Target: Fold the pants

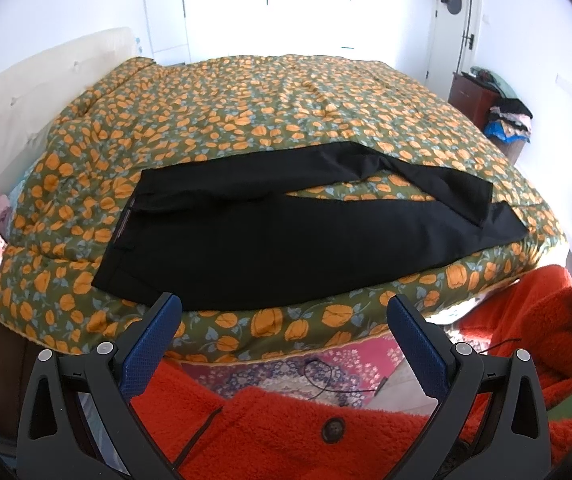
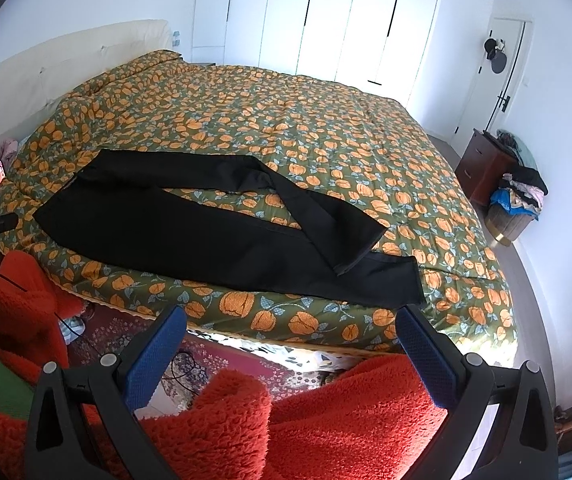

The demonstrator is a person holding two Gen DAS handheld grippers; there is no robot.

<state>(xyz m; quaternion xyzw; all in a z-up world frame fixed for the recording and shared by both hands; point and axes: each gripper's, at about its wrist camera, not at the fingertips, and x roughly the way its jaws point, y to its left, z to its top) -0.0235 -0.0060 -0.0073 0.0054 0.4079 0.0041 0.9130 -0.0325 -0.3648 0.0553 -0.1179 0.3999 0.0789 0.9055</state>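
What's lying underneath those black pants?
The black pants lie spread on a green quilt printed with orange flowers, which shows between the two legs. The quilt hides whatever bedding or mattress is below, and the pants hide the patch directly beneath them.

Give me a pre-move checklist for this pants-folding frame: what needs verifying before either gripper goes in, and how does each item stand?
1. Left gripper open and holding nothing: ok.
2. Right gripper open and holding nothing: ok.
3. Black pants fully on the floral quilt: ok, near its front edge.
4. Legs lying flat and parallel: not ok; the far leg bends across and its cuff overlaps the near leg.
5. Waistband reachable on the left side: ok, nothing lies on it.
6. Hidden wrinkles in the black fabric: cannot tell.
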